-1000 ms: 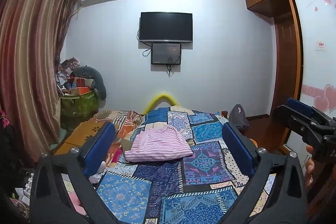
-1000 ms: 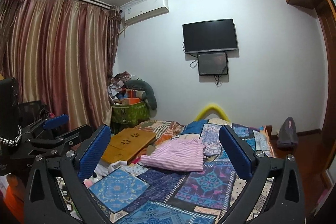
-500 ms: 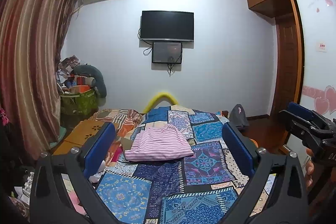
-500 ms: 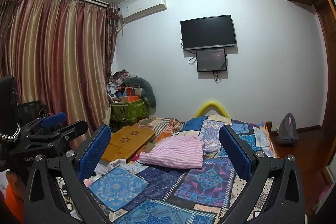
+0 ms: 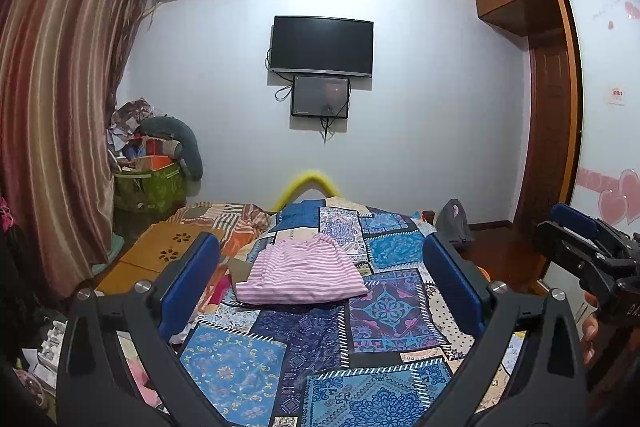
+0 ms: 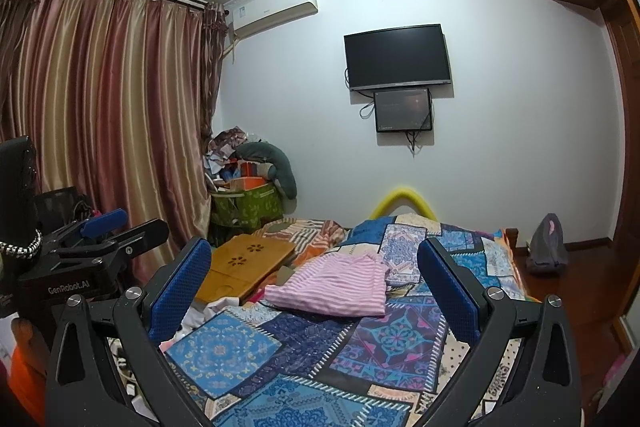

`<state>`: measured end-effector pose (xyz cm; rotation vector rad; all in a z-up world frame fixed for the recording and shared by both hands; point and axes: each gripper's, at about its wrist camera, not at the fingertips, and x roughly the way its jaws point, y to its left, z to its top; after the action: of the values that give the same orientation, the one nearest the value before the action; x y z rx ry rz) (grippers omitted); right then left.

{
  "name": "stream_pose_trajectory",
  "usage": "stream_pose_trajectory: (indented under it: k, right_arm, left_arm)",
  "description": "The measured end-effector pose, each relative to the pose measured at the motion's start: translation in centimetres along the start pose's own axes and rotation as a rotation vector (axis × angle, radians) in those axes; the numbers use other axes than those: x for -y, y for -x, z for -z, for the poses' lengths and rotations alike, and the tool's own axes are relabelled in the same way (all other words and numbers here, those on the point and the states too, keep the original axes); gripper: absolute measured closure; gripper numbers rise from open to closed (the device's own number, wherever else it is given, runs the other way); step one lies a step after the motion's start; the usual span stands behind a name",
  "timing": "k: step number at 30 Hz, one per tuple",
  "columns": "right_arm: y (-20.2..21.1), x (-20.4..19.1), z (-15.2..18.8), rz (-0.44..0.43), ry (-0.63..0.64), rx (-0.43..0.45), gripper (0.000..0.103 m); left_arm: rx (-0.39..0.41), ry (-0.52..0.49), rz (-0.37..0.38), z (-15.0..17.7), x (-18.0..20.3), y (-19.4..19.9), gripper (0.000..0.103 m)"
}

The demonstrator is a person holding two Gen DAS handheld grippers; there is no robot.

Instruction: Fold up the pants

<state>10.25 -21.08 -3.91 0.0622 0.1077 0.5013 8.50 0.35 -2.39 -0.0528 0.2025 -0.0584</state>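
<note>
- The left tongs [image 5: 320, 279] stand wide and hold nothing; the lower ends of both arms are cut off by the bottom edge of the left wrist view.
- The right tongs [image 6: 314, 281] also stand wide with nothing between the blue pads.
- Folded pink-striped pants [image 5: 302, 273] lie mid-frame on the bed's patchwork quilt [image 5: 384, 311], beyond both tongs and touched by neither; how many layers they form is hard to make out.
- At the right edge of the left wrist view, only fingers of a hand [image 5: 591, 335] show behind the other tongs.
- A wooden lap tray [image 6: 244, 265] lies left of the pants, its near end hidden by a pad.
- Against a second ago both views sit slightly lower in the frame; the pants lie as before.
</note>
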Motion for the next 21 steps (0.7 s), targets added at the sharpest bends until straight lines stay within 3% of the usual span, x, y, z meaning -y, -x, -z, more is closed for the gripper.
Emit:
stream_pose_trajectory:
  k: [21]
  right_arm:
    - [-0.06,-0.08,-0.18,-0.006,-0.008,0.003,0.0]
  left_arm:
    - [0.003,-0.021,0.017,-0.05,0.46,0.49,0.0]
